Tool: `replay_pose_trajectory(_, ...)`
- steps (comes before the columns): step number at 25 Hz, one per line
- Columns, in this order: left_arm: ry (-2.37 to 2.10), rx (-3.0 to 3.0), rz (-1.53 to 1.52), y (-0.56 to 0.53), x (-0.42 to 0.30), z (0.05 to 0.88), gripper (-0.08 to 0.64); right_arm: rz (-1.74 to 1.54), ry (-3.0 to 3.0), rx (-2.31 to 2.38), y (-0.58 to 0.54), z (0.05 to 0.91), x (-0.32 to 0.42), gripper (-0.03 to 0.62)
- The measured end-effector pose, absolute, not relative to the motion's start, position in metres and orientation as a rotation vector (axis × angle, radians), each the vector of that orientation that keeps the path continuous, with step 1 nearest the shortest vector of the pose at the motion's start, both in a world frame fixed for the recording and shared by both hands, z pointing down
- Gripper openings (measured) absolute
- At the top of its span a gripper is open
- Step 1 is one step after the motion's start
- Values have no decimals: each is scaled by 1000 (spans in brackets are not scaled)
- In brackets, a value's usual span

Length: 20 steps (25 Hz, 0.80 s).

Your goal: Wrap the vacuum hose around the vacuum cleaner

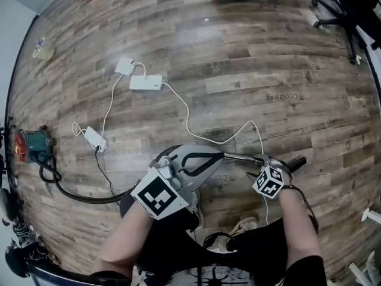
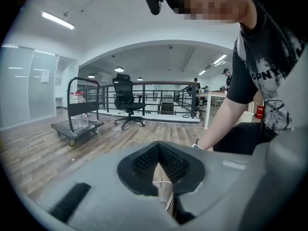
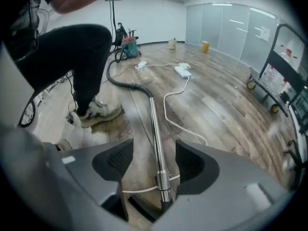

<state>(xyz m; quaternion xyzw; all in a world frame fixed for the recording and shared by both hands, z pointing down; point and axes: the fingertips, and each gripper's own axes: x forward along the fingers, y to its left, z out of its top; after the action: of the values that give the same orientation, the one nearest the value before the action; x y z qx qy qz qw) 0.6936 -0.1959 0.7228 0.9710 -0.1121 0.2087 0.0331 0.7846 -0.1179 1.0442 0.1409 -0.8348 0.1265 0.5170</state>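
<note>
**Right gripper [image 3: 154, 165] wide over the wand [image 3: 155, 129], left gripper [image 2: 159, 165] shut and empty**

Our right jaws straddle the metal wand on the floor [image 3: 231, 105], pads not yet touching it. The hose [image 3: 126, 83] trails back to the vacuum [image 1: 31, 143], well apart from us. A white cable [image 3: 175, 105] crosses under the wand right at the jaws. We judge that closing here could pinch the cable too and drag it along, and the smooth tube could roll out of the pads.

Open-plan office: swivel chair [image 2: 126, 99], glass partitions [image 2: 26, 88], platform cart [image 2: 77, 121].
</note>
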Motion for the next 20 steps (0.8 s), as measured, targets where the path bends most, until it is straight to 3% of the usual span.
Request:
replay_pose_trajectory(7,-428,2912,688,-194,695,816,0,316,-1855,226,-123,1198,791,284)
replay_pose_trajectory(13,-491,2805,723,-172,672,847,0,282,-1793,150,-124,1244,779,250)
replay_pose_trajectory(17,-559,2758,694,-168,655,858,0,244,-1760,184,-128,1257,780,173)
replay_pose_trajectory(20,-576,2733,666,-164,649,864,0,226,-1753,184,-129,1263,780,176)
